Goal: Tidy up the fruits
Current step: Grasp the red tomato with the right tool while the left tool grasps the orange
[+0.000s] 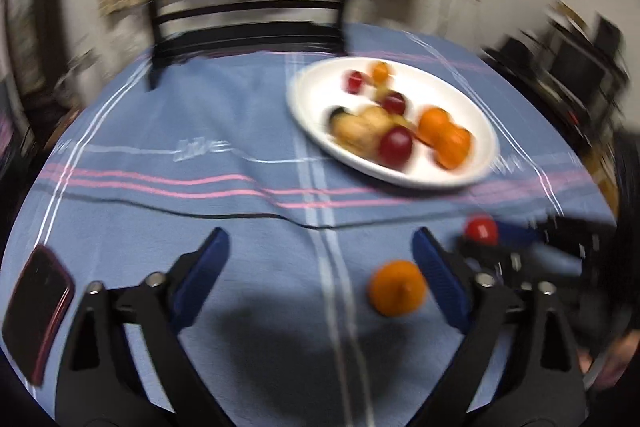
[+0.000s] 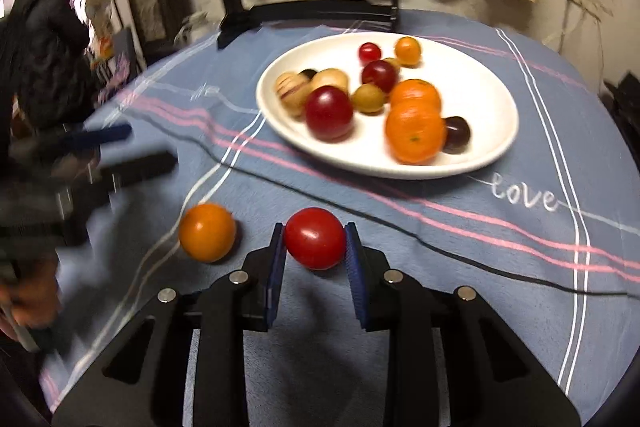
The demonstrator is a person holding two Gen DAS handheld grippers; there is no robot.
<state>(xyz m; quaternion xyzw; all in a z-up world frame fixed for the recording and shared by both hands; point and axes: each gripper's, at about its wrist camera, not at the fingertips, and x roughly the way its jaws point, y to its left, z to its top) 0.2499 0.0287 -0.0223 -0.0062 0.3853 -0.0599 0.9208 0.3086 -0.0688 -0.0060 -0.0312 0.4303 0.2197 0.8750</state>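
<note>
Two fruits remain off the white plate [image 2: 496, 151]: the right gripper [image 2: 315, 243] clamps the red fruit [image 2: 315, 238], likely plate-bound, while the left gripper [image 1: 320, 255] gapes empty beside the orange fruit [image 1: 397, 287].

Two wrist fisheyes, low over the table, both facing the far wall.
Left view looked past its fingers, white plate [image 1: 394, 119] upper right; right view sat closer, plate [image 2: 388, 107] upper centre. Both shared the loose orange [image 1: 397, 287] [image 2: 207, 231].
</note>
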